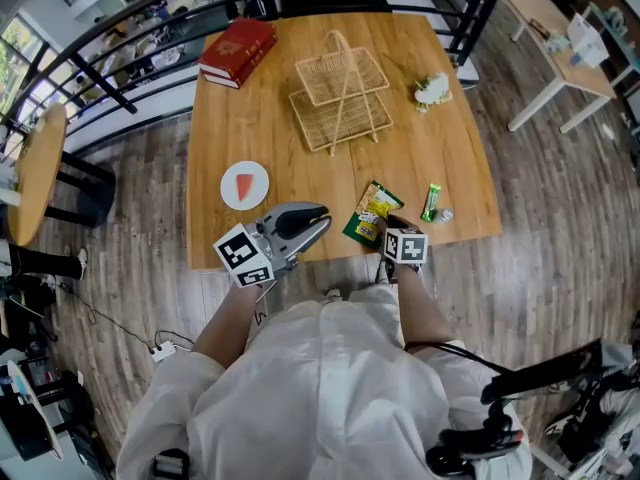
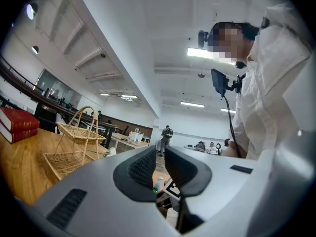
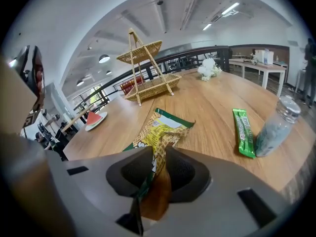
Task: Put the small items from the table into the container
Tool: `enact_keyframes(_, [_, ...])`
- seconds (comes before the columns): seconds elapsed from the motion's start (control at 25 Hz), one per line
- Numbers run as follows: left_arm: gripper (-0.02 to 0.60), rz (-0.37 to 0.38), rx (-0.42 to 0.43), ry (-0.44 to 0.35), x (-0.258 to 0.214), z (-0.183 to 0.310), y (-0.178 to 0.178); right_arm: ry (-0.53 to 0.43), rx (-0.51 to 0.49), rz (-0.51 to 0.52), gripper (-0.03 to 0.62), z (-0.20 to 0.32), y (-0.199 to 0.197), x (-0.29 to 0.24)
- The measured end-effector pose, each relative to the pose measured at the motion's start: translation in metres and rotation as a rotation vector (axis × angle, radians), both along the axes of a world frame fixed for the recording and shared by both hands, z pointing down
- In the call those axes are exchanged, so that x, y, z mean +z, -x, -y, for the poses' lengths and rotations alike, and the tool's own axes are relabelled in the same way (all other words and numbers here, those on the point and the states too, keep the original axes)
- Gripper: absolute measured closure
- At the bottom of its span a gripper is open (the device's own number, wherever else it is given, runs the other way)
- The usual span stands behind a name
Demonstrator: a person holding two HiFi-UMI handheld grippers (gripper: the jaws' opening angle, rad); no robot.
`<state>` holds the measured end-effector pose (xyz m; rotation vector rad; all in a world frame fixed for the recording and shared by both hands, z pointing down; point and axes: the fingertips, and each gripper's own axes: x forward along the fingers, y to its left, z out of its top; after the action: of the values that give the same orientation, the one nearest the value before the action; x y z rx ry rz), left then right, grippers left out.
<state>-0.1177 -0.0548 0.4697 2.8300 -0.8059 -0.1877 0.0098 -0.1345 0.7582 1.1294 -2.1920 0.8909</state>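
A yellow-and-green snack bag (image 1: 372,213) (image 3: 160,130) lies near the front edge of the wooden table (image 1: 300,168), its near end pinched between the pads of my right gripper (image 1: 386,225) (image 3: 157,154), which is shut on it and slants down. To the right of the bag lie a green stick packet (image 1: 431,201) (image 3: 243,131) and a small clear bottle (image 1: 442,215) (image 3: 275,127). A two-tier wicker basket (image 1: 340,93) (image 3: 148,78) stands at the table's far middle. My left gripper (image 1: 318,223) (image 2: 160,167) hovers level at the front edge, jaws together and empty.
A white plate with a watermelon slice (image 1: 245,185) sits front left. Red books (image 1: 237,51) lie at the far left corner and a white flower bunch (image 1: 432,90) at the far right. A dark railing runs behind the table. Another table (image 1: 560,38) stands to the right.
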Motion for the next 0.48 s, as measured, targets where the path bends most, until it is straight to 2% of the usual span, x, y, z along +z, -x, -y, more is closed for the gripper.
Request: enact_keyframes(0.48, [0.541, -0.005, -0.003, -0.006, -0.003, 0.005, -0.005, -0.042, 0.012, 0.028, 0.522, 0.009, -0.012, -0.02])
